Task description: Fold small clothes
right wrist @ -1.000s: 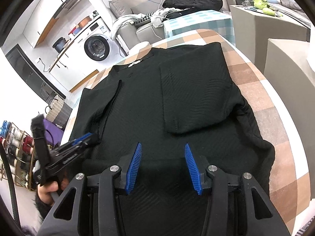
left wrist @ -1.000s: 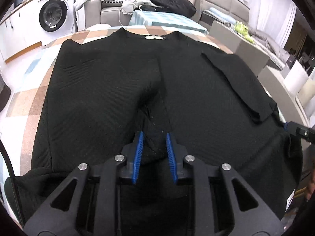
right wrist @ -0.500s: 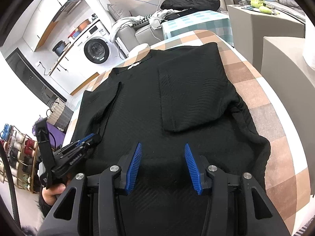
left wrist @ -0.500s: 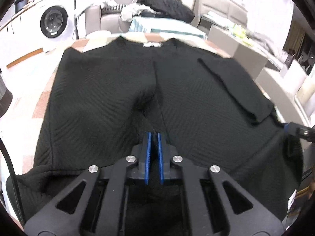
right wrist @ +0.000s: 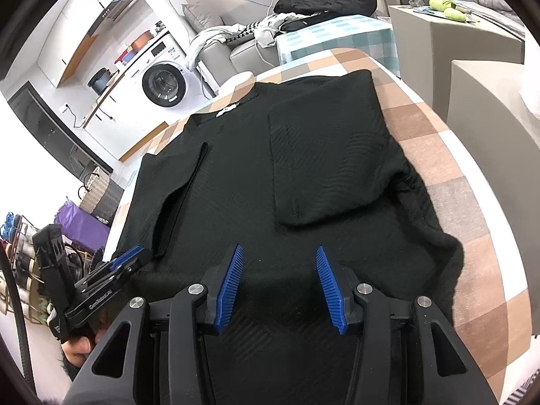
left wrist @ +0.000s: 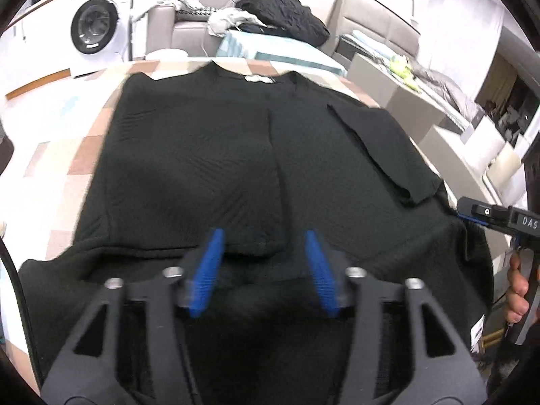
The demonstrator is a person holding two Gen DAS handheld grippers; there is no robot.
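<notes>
Left gripper (left wrist: 263,271): jaws were just opened, nothing clamped; the left sleeve, bunched earlier, was laid flat ahead. Right gripper (right wrist: 278,290): jaws apart, empty. Black ribbed knit sweater (right wrist: 303,155) was spread beyond both on checked tablecloth (right wrist: 438,155). Sleeves folded in; body fold judged outstanding.

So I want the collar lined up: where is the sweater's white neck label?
The white neck label sits at the black sweater's far collar edge, toward the washing machine.
</notes>
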